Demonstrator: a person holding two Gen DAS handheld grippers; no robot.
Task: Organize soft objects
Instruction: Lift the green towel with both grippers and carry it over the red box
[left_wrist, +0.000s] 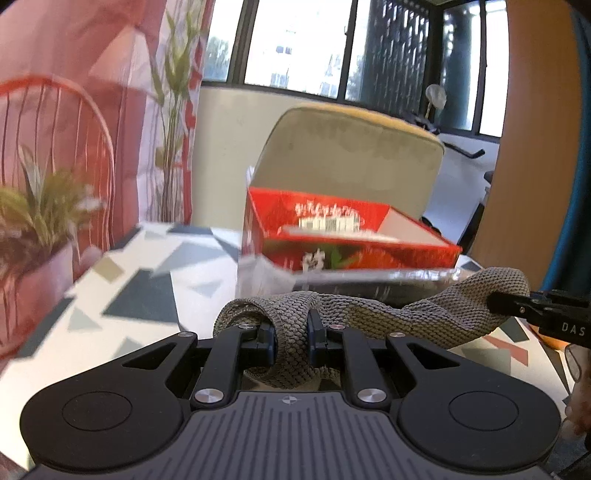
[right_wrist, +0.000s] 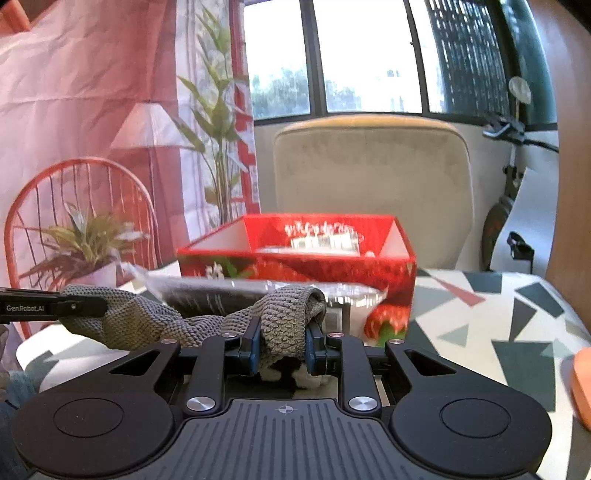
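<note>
A grey knitted cloth (left_wrist: 388, 314) hangs stretched between my two grippers above the patterned table. My left gripper (left_wrist: 291, 332) is shut on one end of it. My right gripper (right_wrist: 282, 343) is shut on the other end (right_wrist: 284, 317). The right gripper's tip shows at the right edge of the left wrist view (left_wrist: 517, 304), pinching the cloth. The left gripper's tip shows at the left edge of the right wrist view (right_wrist: 74, 306), also on the cloth. A red open box (right_wrist: 295, 266) stands just behind the cloth, also in the left wrist view (left_wrist: 351, 236).
A clear plastic packet (right_wrist: 258, 291) lies in front of the red box. A beige chair (right_wrist: 373, 166) stands behind the table (right_wrist: 498, 314). A potted plant (right_wrist: 88, 243) and a red wire chair (left_wrist: 55, 129) are at the left. An orange object (right_wrist: 581, 384) lies at the right edge.
</note>
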